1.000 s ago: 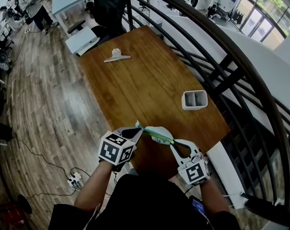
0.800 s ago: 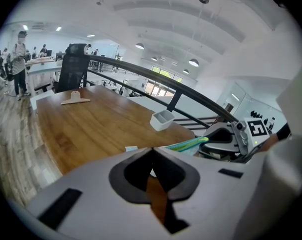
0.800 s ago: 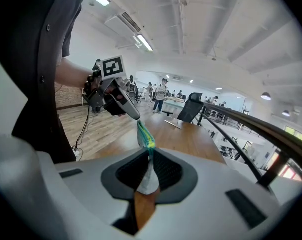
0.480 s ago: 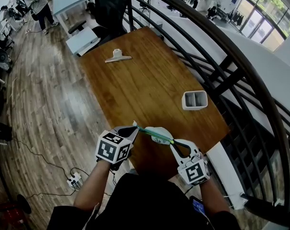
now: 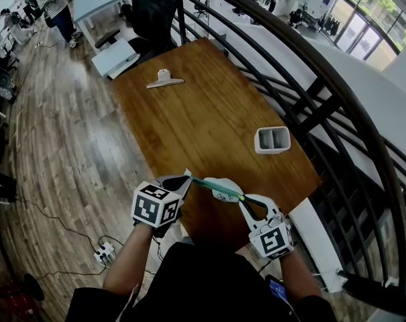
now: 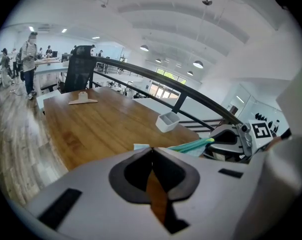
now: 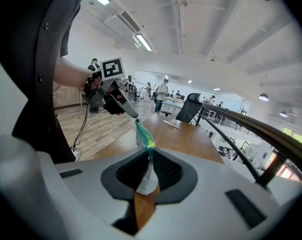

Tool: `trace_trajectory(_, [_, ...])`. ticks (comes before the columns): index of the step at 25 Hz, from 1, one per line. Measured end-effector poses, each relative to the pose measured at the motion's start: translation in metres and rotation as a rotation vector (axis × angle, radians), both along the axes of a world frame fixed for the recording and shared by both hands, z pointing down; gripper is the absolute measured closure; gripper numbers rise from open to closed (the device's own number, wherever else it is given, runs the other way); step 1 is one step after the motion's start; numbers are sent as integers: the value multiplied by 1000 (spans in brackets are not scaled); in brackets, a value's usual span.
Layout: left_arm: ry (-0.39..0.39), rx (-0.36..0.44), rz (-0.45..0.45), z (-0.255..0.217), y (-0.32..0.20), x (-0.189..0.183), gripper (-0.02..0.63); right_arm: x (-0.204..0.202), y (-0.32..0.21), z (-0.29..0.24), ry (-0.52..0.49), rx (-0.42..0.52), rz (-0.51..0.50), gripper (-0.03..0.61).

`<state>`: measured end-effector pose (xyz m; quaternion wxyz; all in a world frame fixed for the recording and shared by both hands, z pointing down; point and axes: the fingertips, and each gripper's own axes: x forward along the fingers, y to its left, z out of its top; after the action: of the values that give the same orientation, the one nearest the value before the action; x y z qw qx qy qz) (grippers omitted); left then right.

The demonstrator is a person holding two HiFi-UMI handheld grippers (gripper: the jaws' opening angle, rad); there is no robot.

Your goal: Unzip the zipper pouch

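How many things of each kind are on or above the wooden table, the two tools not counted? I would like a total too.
pouch: 1
clip: 1
white holder: 1
total: 3

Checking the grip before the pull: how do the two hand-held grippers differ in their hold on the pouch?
Jaws: the left hand-held gripper has them fully together, the right hand-held gripper slightly parted. Hold: left pinches the end of the zipper pouch at its tips; right has white fabric deep between its jaws. Both hold it stretched between them.
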<state>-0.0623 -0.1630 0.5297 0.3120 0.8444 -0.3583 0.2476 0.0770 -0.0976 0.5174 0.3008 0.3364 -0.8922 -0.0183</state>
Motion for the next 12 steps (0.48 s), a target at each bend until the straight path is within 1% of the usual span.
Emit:
trace_trajectory(4, [12, 13, -8, -4, -5, 1, 601, 1, -3, 0, -7, 5, 14, 548])
trace_trajectory(8, [27, 51, -12, -14, -11, 2, 601, 3, -12, -5, -36, 10, 53, 548])
trace_trajectory(12, [29, 76, -4, -20, -14, 5, 600, 6, -20, -10, -44, 11, 94, 546])
